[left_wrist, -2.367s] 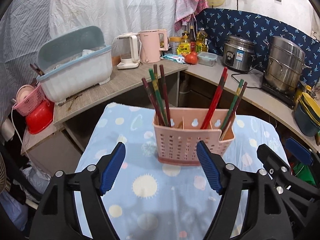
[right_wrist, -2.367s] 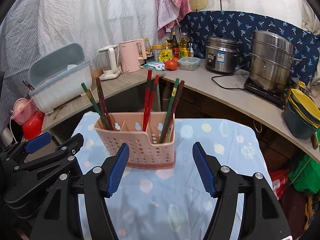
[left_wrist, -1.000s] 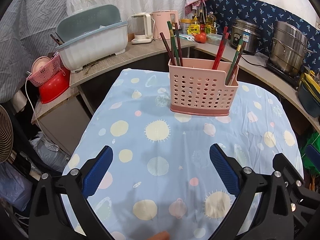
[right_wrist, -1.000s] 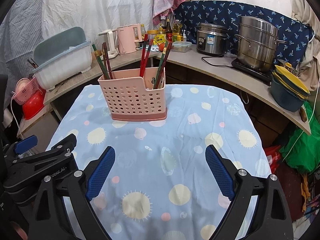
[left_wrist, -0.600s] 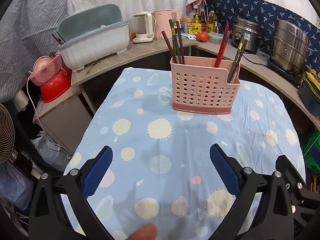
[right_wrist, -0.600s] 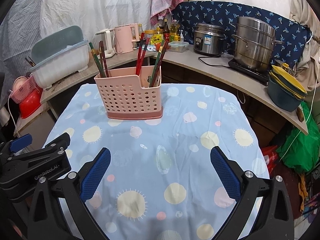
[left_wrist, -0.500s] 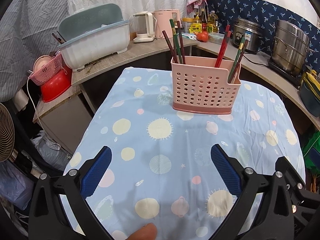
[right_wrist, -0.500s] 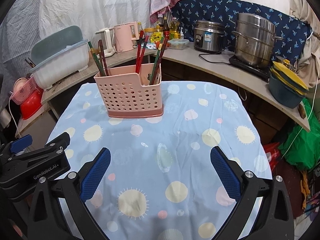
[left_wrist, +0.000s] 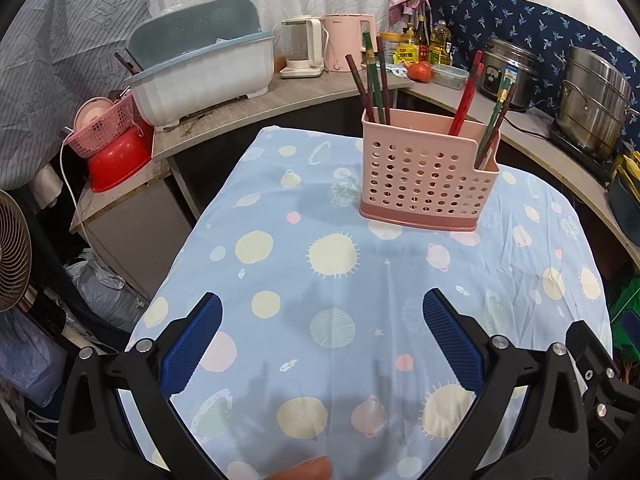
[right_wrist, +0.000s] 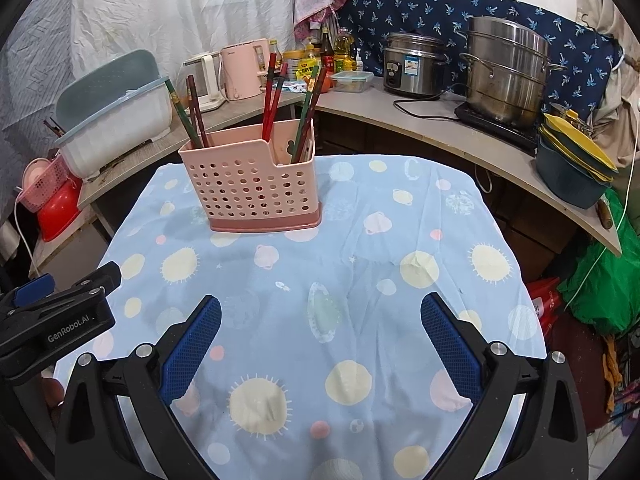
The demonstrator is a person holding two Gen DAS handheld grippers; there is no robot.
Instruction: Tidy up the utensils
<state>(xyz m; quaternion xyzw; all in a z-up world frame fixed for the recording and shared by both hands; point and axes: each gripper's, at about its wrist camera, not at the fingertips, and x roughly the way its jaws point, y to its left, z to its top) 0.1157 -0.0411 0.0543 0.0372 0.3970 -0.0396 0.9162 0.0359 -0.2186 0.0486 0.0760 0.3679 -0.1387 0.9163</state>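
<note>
While both my tongs hang over the near edge of the bench, this is how things lie:

Left tongs (left_wrist: pixel 322 330): spread wide, blue pads far apart, nothing between them, only spotted cloth below.
Right tongs (right_wrist: pixel 320 330): equally wide apart and holding nothing; my left tool's black body shows at the left edge of this view.
Pink caddy (left_wrist: pixel 426 178): upright on the blue spotted cloth (left_wrist: pixel 332 292), toward the far edge of the bench, well apart from both my tongs.
Chopsticks (left_wrist: pixel 374 84): a brown, green and dark-red bunch leans in the caddy's left compartment.
Red chopsticks (left_wrist: pixel 466 98): in a middle compartment, tilted right.
Green and dark chopsticks (left_wrist: pixel 496 120): in the lower-walled right end compartment.
Behind the bench: a dish drainer (left_wrist: pixel 204 66), kettles, a rice cooker (right_wrist: pixel 414 64) and a steel steamer pot (right_wrist: pixel 506 70) on the curved counter.
</note>
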